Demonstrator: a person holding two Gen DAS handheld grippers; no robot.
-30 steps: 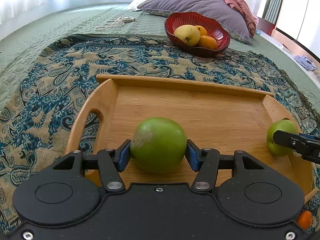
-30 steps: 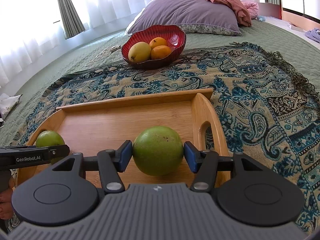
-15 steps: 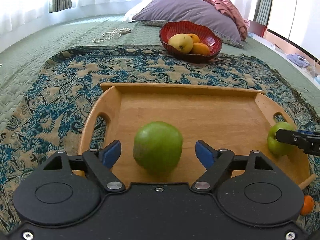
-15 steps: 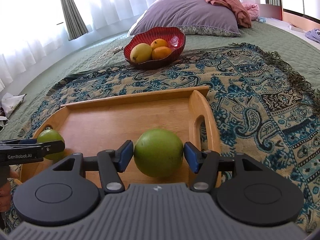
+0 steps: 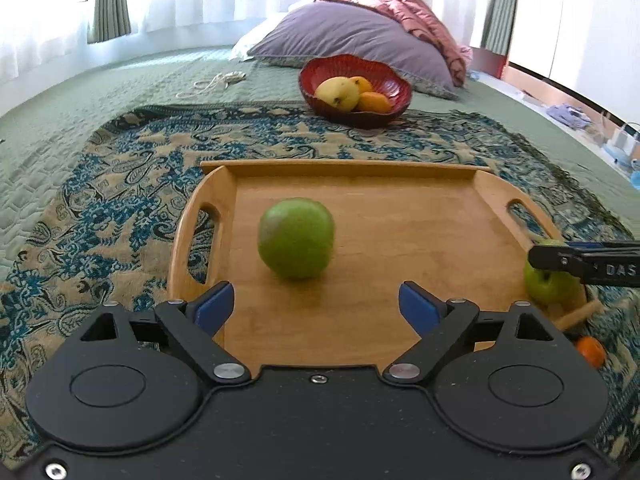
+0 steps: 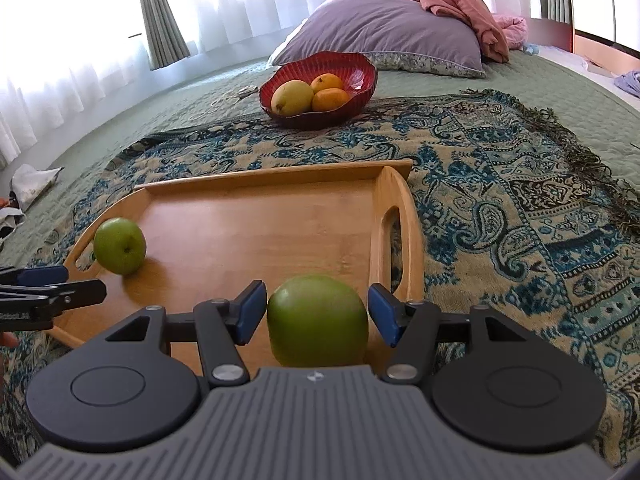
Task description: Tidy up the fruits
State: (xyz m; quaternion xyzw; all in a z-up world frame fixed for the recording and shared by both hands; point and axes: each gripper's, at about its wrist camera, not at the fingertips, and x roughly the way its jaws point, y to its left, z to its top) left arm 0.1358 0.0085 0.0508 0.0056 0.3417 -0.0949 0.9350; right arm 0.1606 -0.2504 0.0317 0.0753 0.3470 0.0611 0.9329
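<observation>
Tray (image 5: 400, 248) as the landmark, a wooden one with cut-out handles, sitting on a blue patterned blanket (image 5: 120, 184) over the green bed cover. Off its left side there's only blanket, and a white cord (image 5: 216, 82) lying far back on the cover. Just inside the tray's left handle, a green apple (image 5: 296, 238) rests on the wood, a little blurred, and the left gripper (image 5: 316, 308) sits at the tray's near edge with its blue pads spread wide, the apple beyond them and touching neither. Behind the tray, well apart from it, a red bowl (image 5: 356, 88) holds a yellow fruit and two oranges, with a purple pillow (image 5: 352, 40) behind that. Over to the tray's right end now: a second green apple (image 6: 318, 320) sits against the right handle, and the right gripper (image 6: 318, 312) has a blue pad close on either side of it, thin gaps showing on both, so no squeeze on it. From the left camera, that gripper's black finger crosses in front of this apple. Just off the tray's near right corner, a small orange fruit (image 5: 590, 350) lies on the blanket.
</observation>
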